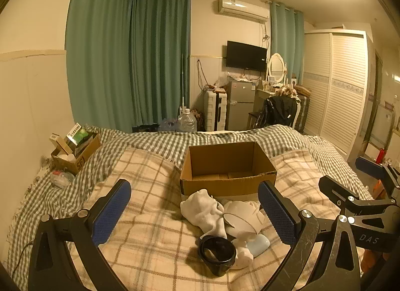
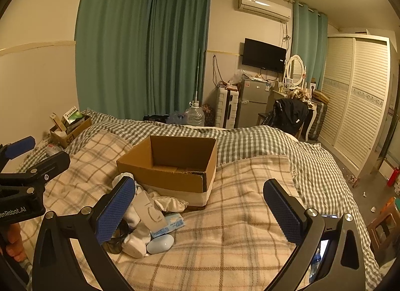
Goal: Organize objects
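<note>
While both grippers, left gripper and right gripper, hover with fingers wide apart and empty, a soft, light white sock lies mid-bed before the open brown cardboard box, best pinched at its bunched fold.

Place: a lived-in bedroom in a home.
Bed: a bed under checked and plaid blankets fills the foreground.
Windows: long green curtains hang to the floor.
Wall: an air conditioner sits above a mounted television.
Furniture: a white louvred wardrobe, a dressing table with an oval mirror, a small fridge.
Clutter: a suitcase and a large water bottle stand on the floor.
</note>
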### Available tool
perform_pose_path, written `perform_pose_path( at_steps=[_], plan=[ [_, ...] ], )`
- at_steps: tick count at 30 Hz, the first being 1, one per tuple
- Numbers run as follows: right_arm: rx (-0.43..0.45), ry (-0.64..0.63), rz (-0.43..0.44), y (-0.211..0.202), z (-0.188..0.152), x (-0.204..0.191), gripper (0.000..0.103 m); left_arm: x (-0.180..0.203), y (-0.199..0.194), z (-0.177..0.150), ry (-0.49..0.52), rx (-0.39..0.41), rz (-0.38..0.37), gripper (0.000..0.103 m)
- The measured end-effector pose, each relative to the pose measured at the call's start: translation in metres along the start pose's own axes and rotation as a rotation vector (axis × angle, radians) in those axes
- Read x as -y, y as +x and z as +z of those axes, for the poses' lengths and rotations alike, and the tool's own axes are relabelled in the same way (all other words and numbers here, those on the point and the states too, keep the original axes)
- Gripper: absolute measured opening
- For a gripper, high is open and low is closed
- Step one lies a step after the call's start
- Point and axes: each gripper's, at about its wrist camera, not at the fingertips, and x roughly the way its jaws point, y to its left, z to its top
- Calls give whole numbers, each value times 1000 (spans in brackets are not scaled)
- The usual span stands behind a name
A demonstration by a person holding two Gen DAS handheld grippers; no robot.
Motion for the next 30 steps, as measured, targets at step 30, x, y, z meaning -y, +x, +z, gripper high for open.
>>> perform_pose_path(
  at_steps=[30],
  plan=[
    [20,3,30,-17,14,1,102,-1,-9,13,-15,-15,12,103]
  ],
)
